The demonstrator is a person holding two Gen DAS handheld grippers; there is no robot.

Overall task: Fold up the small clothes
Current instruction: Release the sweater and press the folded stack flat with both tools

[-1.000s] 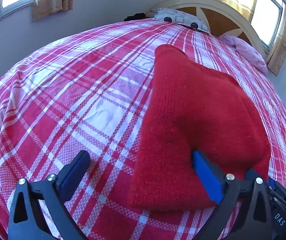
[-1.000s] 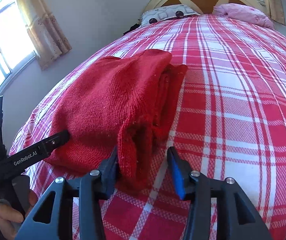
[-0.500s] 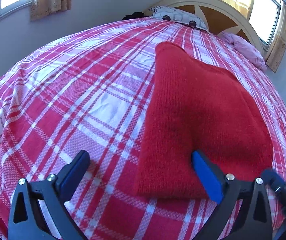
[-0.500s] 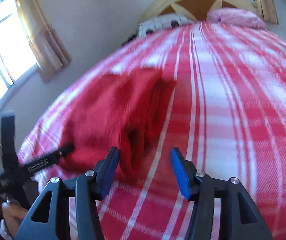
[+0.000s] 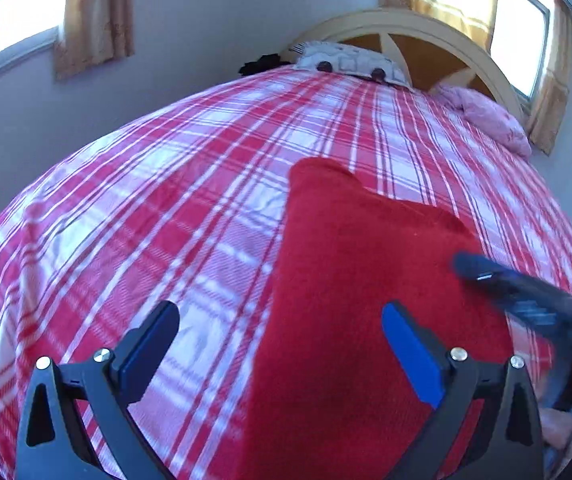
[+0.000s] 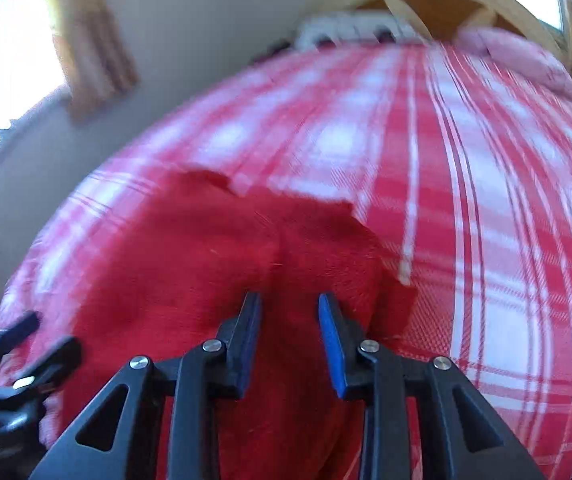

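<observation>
Since a second ago the right gripper (image 6: 289,336) has swung in over the red knit sweater (image 6: 213,264) from its open edge, jaws narrowed but apart, nothing between them; the view is blurred. One sweater, folded, lies on the red-and-white plaid bed (image 5: 157,216) near its foot. The left gripper (image 5: 277,344) hovers with jaws wide apart, straddling the sweater's left edge (image 5: 362,280); two pillows at the headboard (image 5: 426,32), one patterned (image 5: 350,62), one pink (image 5: 486,116).
</observation>
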